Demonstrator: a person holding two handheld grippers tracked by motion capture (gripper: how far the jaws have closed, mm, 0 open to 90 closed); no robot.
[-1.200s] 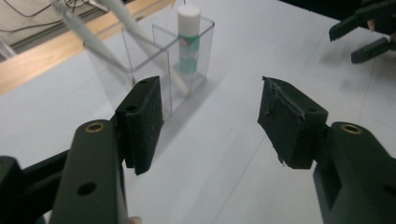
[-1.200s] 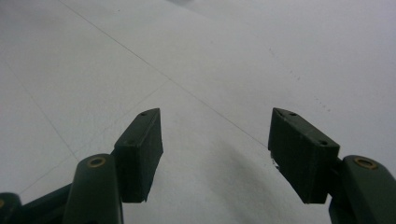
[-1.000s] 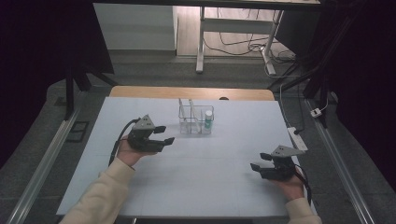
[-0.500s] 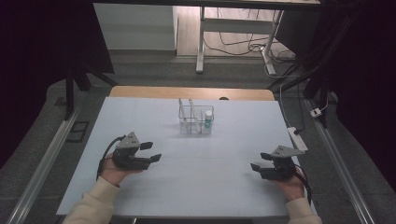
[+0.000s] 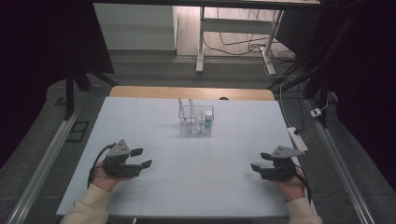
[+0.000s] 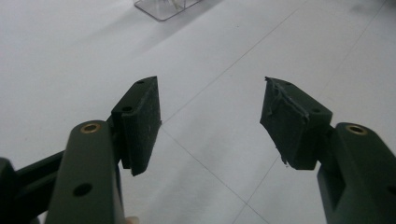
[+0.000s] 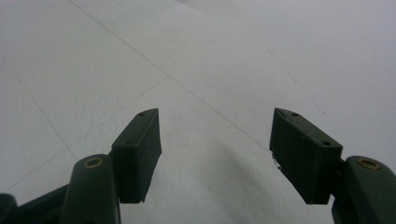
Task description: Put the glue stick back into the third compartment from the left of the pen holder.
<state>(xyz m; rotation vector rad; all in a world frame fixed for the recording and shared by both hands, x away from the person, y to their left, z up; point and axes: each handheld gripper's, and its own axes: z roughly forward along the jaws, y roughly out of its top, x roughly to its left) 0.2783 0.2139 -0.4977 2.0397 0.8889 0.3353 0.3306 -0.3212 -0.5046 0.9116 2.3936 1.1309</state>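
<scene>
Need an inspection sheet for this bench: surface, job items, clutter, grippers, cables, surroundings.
Surface: white gridded table top, bare in front.
Job's things: clear plastic divided rack at table centre-back, small white bottle with teal label upright in its right compartment.
Clutter: nothing seen.
Grippers: left gripper and right gripper both open, empty, low over the table.
Cables: black cable trails from left gripper.
Surroundings: white power strip at right edge; dark floor.

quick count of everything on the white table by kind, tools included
clear rack: 1
small bottle with white cap, standing in the rack: 1
upright tubes in the rack: 2, as far as the high view shows
hand-held tools: 2, left tool and right tool, both open and holding nothing
total: 6
</scene>
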